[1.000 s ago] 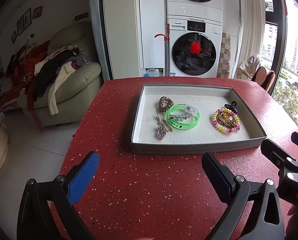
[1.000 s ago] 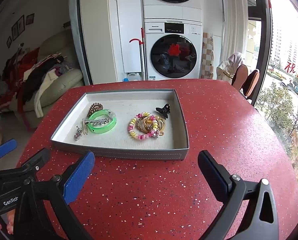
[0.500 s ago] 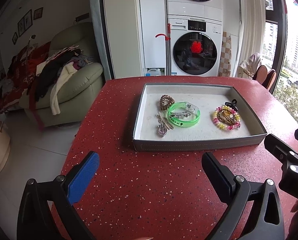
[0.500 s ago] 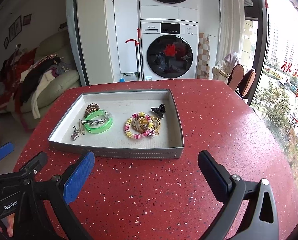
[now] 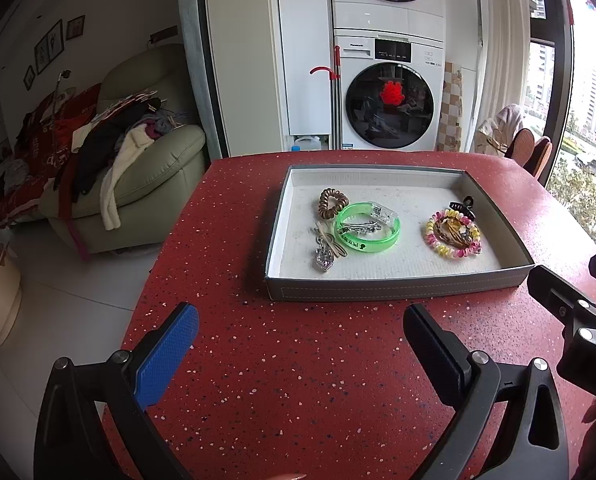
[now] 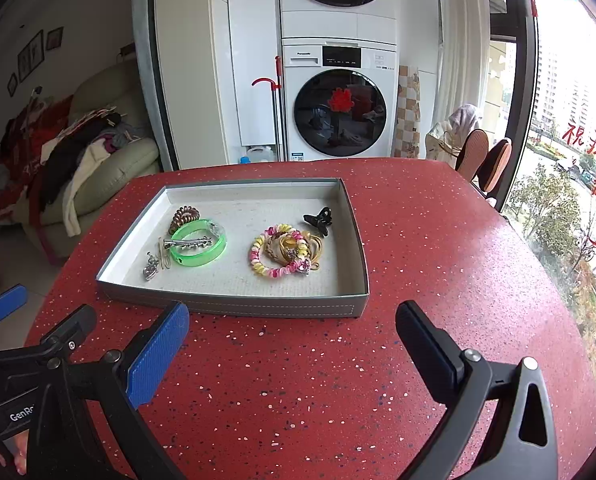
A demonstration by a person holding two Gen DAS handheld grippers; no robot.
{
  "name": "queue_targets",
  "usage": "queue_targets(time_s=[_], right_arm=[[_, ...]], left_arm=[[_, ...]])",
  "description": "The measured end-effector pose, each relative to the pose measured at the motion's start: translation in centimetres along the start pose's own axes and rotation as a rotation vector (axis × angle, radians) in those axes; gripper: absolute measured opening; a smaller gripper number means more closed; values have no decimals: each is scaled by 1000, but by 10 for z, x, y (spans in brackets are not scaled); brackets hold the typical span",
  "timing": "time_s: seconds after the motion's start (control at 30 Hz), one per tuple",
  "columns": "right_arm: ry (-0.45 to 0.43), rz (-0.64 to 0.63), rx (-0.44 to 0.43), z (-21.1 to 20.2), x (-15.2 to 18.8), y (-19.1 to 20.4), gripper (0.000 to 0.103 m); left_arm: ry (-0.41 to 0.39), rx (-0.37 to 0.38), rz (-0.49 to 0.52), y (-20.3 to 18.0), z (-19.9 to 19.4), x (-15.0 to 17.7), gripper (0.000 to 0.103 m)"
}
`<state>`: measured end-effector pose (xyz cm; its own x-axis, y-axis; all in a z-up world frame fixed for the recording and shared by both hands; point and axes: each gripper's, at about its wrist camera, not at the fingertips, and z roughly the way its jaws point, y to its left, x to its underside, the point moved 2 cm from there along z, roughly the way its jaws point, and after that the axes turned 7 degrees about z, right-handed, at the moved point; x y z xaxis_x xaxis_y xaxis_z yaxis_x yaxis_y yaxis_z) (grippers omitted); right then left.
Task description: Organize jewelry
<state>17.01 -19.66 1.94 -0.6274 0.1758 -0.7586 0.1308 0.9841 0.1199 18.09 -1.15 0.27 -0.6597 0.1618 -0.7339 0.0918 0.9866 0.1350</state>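
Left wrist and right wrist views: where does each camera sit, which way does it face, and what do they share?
Left wrist: on the left hand-held gripper, open, facing the shallow grey tray on the red speckled table; the right hand-held gripper intrudes at right.
Right wrist: on the right hand-held gripper, open, facing the tray from further right; the left hand-held gripper shows lower left.
Shared: tray, translucent green bangle, white front-loading washing machine.
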Motion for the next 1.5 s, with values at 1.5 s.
queue_targets(time_s=[1.5], right_arm=[[5, 5, -1, 1, 1, -1, 103]], left_arm=[[10, 4, -3, 0, 2, 0, 103]])
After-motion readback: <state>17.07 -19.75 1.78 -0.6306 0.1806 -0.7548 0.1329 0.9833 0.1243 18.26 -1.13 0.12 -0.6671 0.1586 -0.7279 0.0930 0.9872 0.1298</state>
